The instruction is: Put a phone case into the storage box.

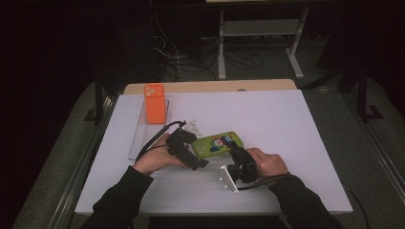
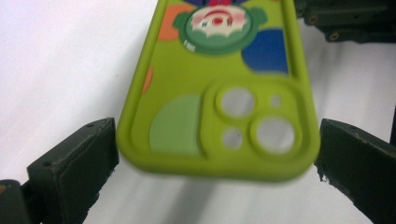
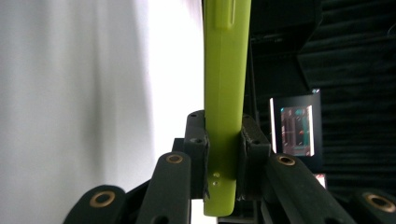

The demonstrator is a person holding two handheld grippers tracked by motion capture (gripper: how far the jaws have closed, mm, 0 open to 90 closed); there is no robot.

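Green phone case (image 3: pixel 225 93) stood edge-on, pinched in my right gripper (image 3: pixel 223 140); my left gripper (image 2: pixel 217 158) gaped around its camera end.

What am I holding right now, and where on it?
The right claw is shut on the green phone case, pinching its thin end edge. The left claw is open, straddling the case's camera end.

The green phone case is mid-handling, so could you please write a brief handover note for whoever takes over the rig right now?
Right gripper: shut on one end of the green case, holding it over the table.
Left gripper: open, jaws either side of the case's camera end, not touching.
Orange phone: upright on the clear stand, far left.
Done: case picked up.
Left: probably closing the left gripper on the case; what follows is unclear.
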